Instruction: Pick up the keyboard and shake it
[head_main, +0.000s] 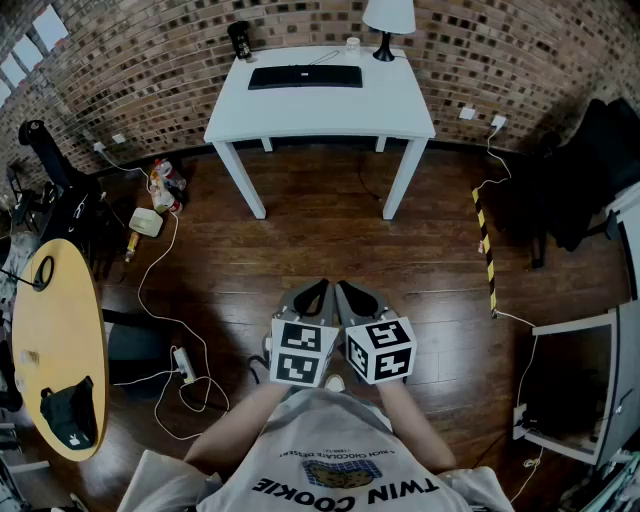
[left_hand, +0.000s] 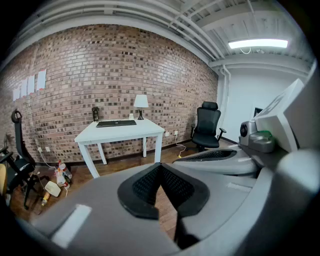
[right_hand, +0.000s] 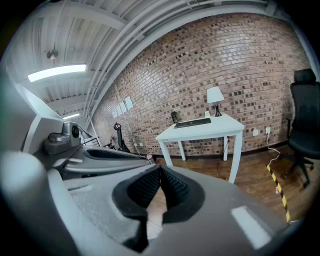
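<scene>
A black keyboard (head_main: 305, 77) lies flat on the white table (head_main: 320, 110) against the brick wall, far across the room. It shows small in the left gripper view as the keyboard (left_hand: 116, 123) and in the right gripper view as the keyboard (right_hand: 192, 122). My left gripper (head_main: 322, 287) and right gripper (head_main: 340, 288) are held side by side close to my body, over the wooden floor, both pointing toward the table. Each is shut with nothing between its pads, seen from the left gripper (left_hand: 160, 167) and the right gripper (right_hand: 159, 170).
A white lamp (head_main: 388, 20) and a dark object (head_main: 240, 40) stand at the table's back. A black office chair (head_main: 590, 170) sits at right, a yellow round table (head_main: 55, 350) at left. Cables and a power strip (head_main: 183, 365) lie on the floor left.
</scene>
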